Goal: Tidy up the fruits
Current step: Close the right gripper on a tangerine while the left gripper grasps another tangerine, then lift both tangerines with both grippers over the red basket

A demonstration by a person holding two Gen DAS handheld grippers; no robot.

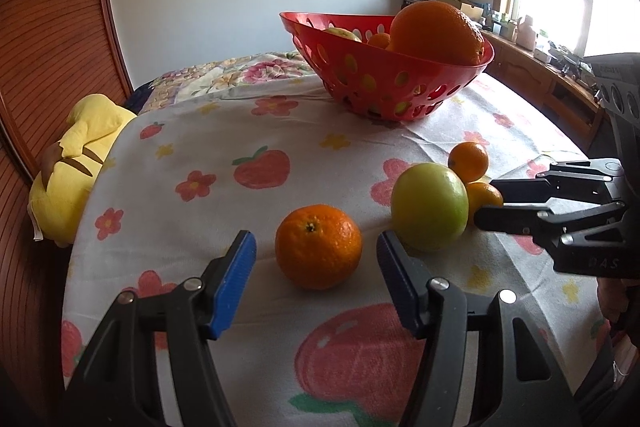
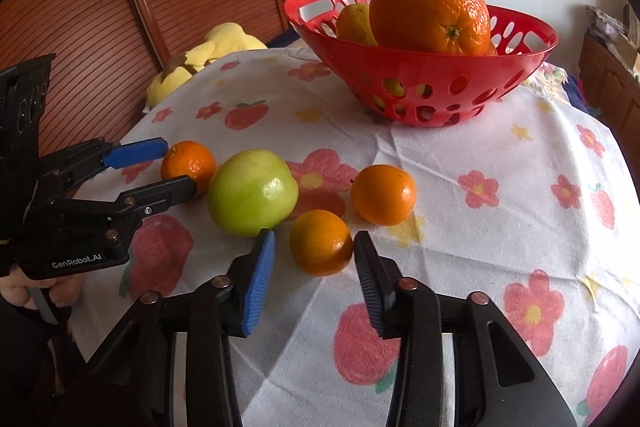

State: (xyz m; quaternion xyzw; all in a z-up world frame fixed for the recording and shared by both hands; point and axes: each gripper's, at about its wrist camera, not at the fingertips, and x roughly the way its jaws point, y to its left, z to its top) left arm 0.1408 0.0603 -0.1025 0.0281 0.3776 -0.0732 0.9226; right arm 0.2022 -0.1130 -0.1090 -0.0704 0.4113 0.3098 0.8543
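Observation:
On the flowered cloth lie a green apple (image 1: pixel 430 207) (image 2: pixel 253 191) and three small mandarins. My left gripper (image 1: pixel 316 247) is open, its jaws on either side of the nearest mandarin (image 1: pixel 318 247), which also shows in the right wrist view (image 2: pixel 188 165). My right gripper (image 2: pixel 314 251) is open around a second mandarin (image 2: pixel 320 242), half hidden behind the apple in the left wrist view (image 1: pixel 484 195). A third mandarin (image 2: pixel 383 194) (image 1: pixel 468 161) lies free. The red perforated basket (image 1: pixel 384 83) (image 2: pixel 420 83) at the back holds a large orange (image 2: pixel 430 9) and other fruit.
A yellow plush toy (image 1: pixel 76 163) lies at the cloth's left edge against a brown slatted wooden headboard (image 1: pixel 48 27). A floral quilt (image 1: pixel 224 75) lies behind. A wooden shelf with clutter (image 1: pixel 552 67) runs under the bright window on the right.

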